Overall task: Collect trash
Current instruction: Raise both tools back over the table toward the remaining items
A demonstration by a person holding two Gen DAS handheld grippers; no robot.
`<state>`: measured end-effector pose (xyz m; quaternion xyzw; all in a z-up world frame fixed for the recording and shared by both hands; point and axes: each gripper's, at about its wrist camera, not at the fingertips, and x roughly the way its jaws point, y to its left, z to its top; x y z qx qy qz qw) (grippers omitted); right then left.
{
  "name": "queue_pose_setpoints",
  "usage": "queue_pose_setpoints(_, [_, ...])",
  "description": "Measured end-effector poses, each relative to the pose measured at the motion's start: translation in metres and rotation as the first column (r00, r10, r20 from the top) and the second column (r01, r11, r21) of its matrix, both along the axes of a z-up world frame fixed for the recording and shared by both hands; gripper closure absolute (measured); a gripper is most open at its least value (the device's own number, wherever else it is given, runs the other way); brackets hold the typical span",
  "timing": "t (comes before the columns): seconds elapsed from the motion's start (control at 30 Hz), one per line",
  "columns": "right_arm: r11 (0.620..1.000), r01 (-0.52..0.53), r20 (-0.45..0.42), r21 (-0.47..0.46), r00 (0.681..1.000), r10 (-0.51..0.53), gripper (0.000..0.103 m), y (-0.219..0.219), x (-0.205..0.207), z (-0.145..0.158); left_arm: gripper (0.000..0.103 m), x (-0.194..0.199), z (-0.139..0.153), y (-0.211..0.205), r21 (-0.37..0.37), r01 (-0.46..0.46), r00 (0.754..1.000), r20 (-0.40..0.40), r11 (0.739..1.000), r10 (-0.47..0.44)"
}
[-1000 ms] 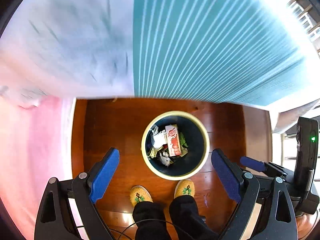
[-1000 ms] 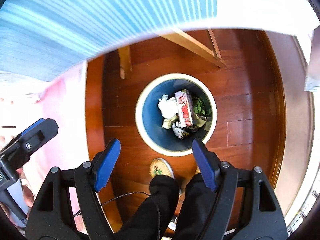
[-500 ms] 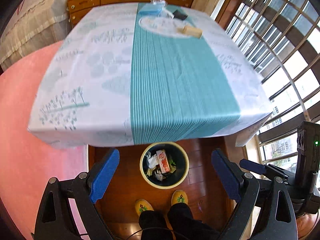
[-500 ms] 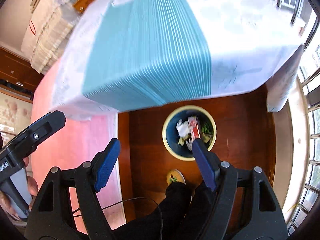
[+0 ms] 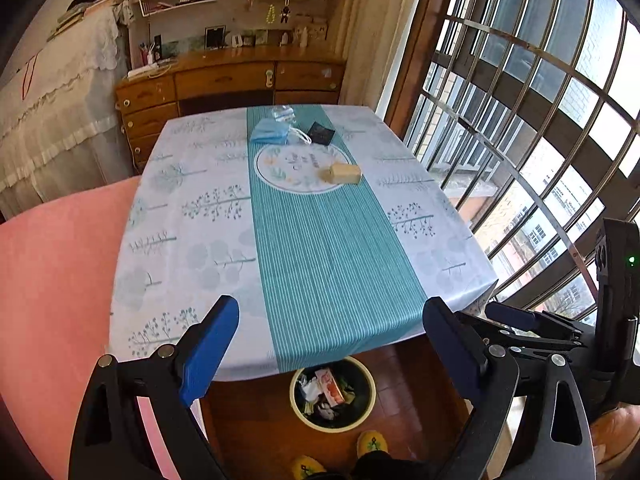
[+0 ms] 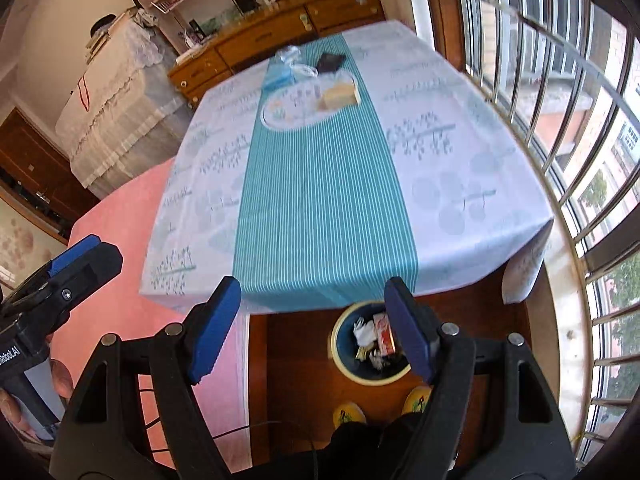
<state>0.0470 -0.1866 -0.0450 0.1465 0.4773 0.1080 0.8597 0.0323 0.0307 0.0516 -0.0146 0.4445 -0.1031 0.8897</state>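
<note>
A round waste bin [image 5: 333,396] [image 6: 370,346] with a cream rim stands on the wood floor under the near table edge, holding a red-and-white carton and crumpled scraps. At the far end of the table lie a tan box [image 5: 343,173] [image 6: 340,97], a blue face mask [image 5: 270,133] [image 6: 278,76], a clear plastic wrapper [image 5: 282,112] [image 6: 289,54] and a dark packet [image 5: 321,133] [image 6: 330,62]. My left gripper [image 5: 330,344] hangs open and empty over the near table edge. My right gripper [image 6: 314,330] is open and empty too, above the bin.
The table wears a white cloth [image 5: 192,216] with a teal striped runner [image 5: 328,248]. A pink cover [image 5: 52,280] lies at the left, a wooden sideboard [image 5: 232,80] stands behind the table, barred windows [image 5: 520,120] run along the right. The person's yellow slippers [image 5: 372,442] stand by the bin.
Both grippers rose from low over the bin to above table height and tilted up. The tabletop and its items came into view. Both stayed open and empty.
</note>
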Motion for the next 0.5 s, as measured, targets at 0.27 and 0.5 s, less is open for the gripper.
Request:
queue_pose_setpoints(0.27, [0.999,0.03,0.079,-0.038,0.997,-0.027,0.031,0.01,0.047,0.036,0.009,0.04,0.029,0.002,0.056,0.007,0.998,0.057,0.998,-0.01])
queue_pose_setpoints(0.5, [0.998,0.03,0.097,-0.06,0.995,-0.024,0.03,0.011,0.135,0.022,0.009,0.116,0.014,0.008,0.113,-0.116,0.993,0.04,0.987,0.112])
